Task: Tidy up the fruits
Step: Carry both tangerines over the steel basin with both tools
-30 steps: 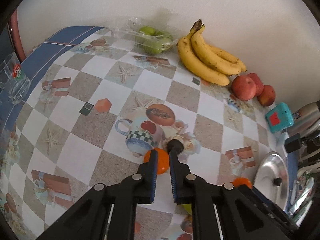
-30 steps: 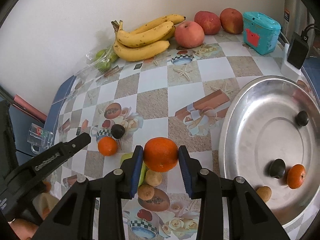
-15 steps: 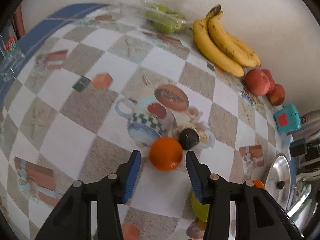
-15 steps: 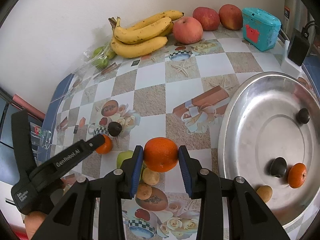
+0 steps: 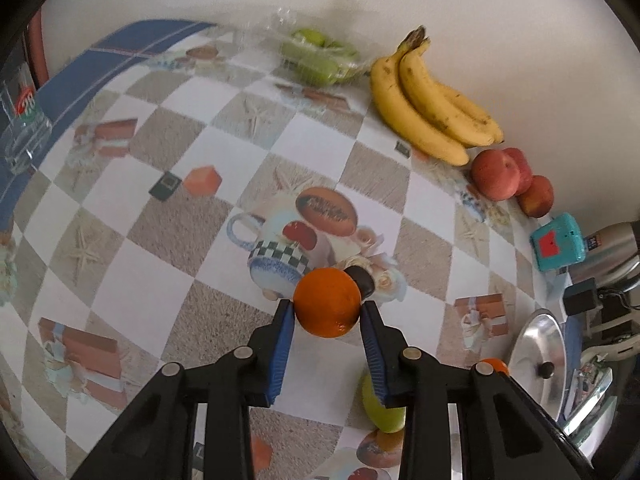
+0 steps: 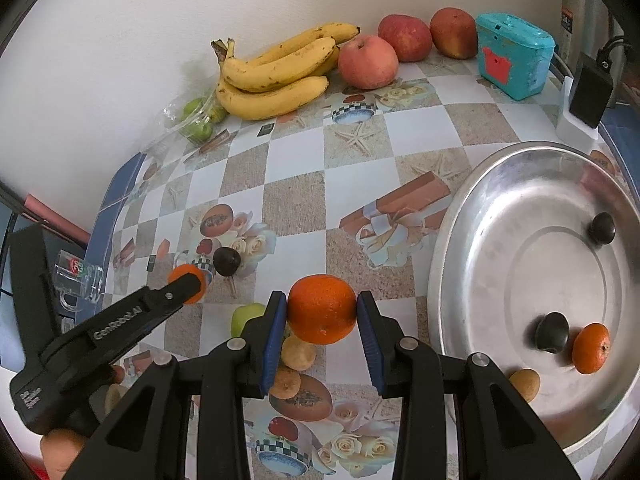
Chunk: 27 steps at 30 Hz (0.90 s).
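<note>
My left gripper has its blue pads against both sides of a small orange that rests on the checked tablecloth; a dark round fruit lies just behind it. The right wrist view shows that gripper at the same orange, with the dark fruit beside it. My right gripper is shut on a larger orange and holds it above the table, left of the steel tray. The tray holds an orange, two dark fruits and a brown one.
Bananas, red apples and bagged green fruit lie along the back wall. A teal box and a charger stand at the back right. A green apple and brown fruits lie under my right gripper.
My left gripper opened, moved forward over the small orange and closed its pads onto it. My right gripper kept holding its orange, nearly still.
</note>
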Available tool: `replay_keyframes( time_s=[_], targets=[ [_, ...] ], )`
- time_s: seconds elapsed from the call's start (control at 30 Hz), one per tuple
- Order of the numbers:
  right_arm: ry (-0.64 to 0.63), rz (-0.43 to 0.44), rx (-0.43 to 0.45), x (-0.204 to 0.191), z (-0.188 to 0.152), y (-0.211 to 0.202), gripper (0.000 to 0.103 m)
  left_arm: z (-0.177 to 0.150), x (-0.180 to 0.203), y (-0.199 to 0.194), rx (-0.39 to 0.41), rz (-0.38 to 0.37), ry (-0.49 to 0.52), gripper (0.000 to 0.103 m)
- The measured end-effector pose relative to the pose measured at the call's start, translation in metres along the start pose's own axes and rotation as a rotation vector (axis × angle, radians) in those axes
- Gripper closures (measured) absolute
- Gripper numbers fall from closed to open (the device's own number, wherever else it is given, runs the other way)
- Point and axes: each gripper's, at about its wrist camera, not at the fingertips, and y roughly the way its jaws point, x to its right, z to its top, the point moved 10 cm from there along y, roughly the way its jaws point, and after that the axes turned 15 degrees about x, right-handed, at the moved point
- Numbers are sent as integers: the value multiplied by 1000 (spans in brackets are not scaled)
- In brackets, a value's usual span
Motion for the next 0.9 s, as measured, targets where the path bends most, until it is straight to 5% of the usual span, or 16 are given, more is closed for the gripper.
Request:
replay_keyframes(
  time_s=[0.53, 0.9],
  targets=[
    [55, -21, 24, 22, 11, -15, 65, 8, 27, -24, 37, -42, 42, 67],
    [180, -139, 69, 95, 25, -38, 65, -17, 76, -31, 2, -123, 127, 67]
  ],
)
